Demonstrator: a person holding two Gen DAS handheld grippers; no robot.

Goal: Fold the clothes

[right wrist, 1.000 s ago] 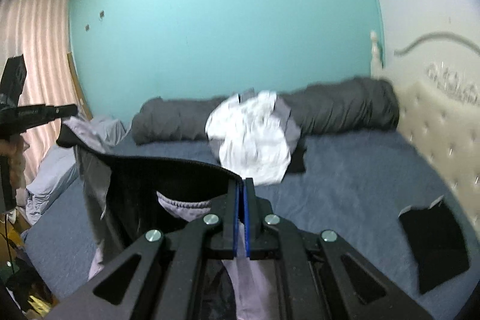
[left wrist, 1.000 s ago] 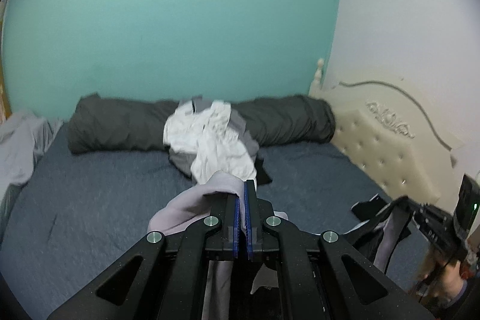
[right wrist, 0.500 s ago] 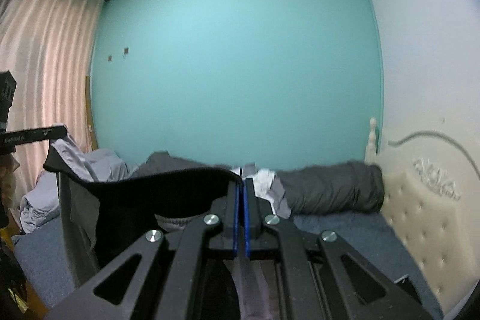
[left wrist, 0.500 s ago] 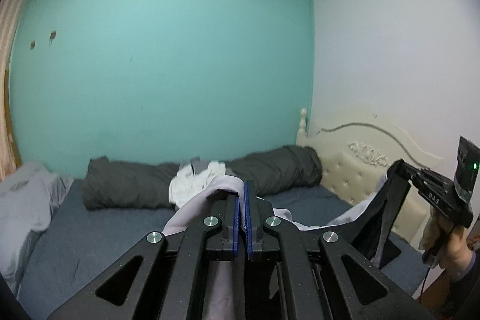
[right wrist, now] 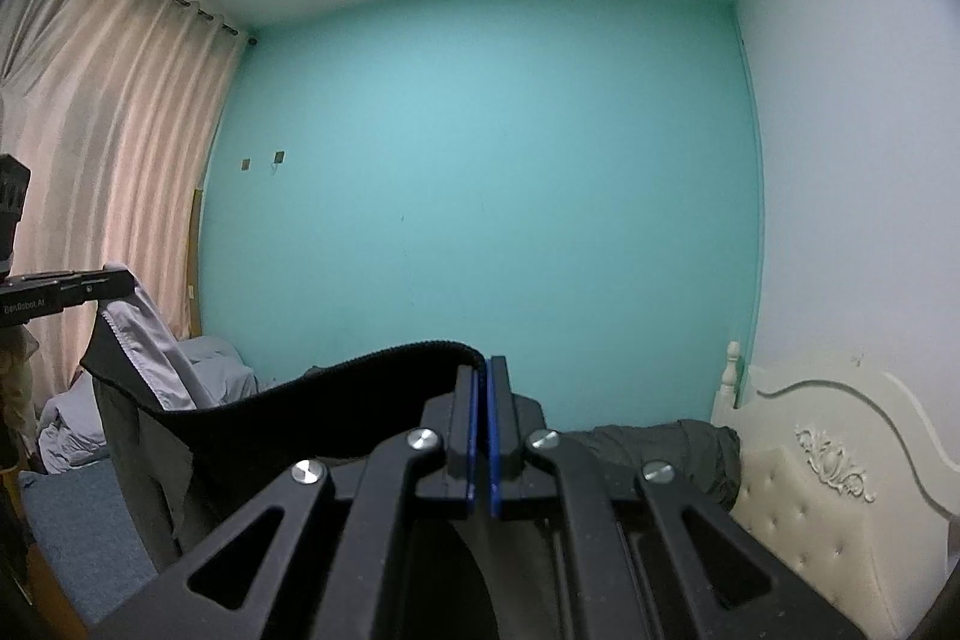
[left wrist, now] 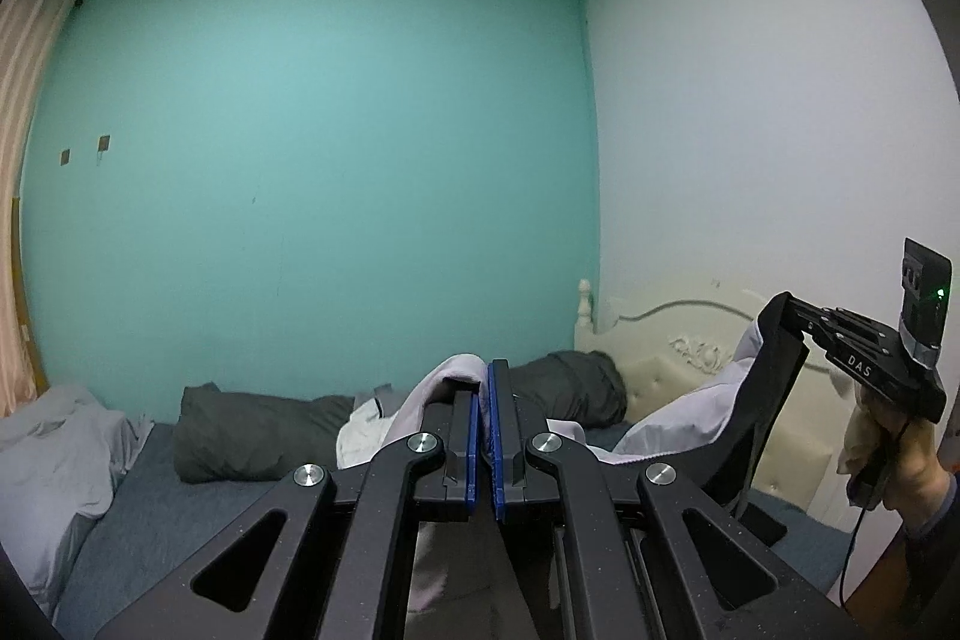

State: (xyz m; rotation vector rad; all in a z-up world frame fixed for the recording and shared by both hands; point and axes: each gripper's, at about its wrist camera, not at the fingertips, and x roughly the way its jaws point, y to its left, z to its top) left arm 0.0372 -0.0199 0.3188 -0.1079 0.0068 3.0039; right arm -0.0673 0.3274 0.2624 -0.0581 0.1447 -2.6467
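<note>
A dark garment with a pale lilac-grey lining (left wrist: pixel 690 421) hangs stretched in the air between both grippers, above the bed. My left gripper (left wrist: pixel 485 370) is shut on its lilac edge. My right gripper (right wrist: pixel 483 367) is shut on its black waistband (right wrist: pixel 384 370). In the left wrist view the right gripper (left wrist: pixel 786 310) shows at the right, pinching the other end, with a hand (left wrist: pixel 900 460) on its handle. The left gripper (right wrist: pixel 120 280) appears at the left of the right wrist view, clamped on the lining's corner. More clothes (left wrist: pixel 366 430) lie piled on the bed.
A blue bed (left wrist: pixel 180 520) lies below, with a rolled dark grey duvet (left wrist: pixel 258 430) along the teal wall. Pale grey bedding (left wrist: pixel 54 448) is heaped at the left. A cream padded headboard (right wrist: pixel 828 472) stands on the right, pink curtains (right wrist: pixel 120 160) on the left.
Both grippers have risen with the garment held between them, so the views tilted up from the bed towards the wall and ceiling. The garment is now lifted off the bed.
</note>
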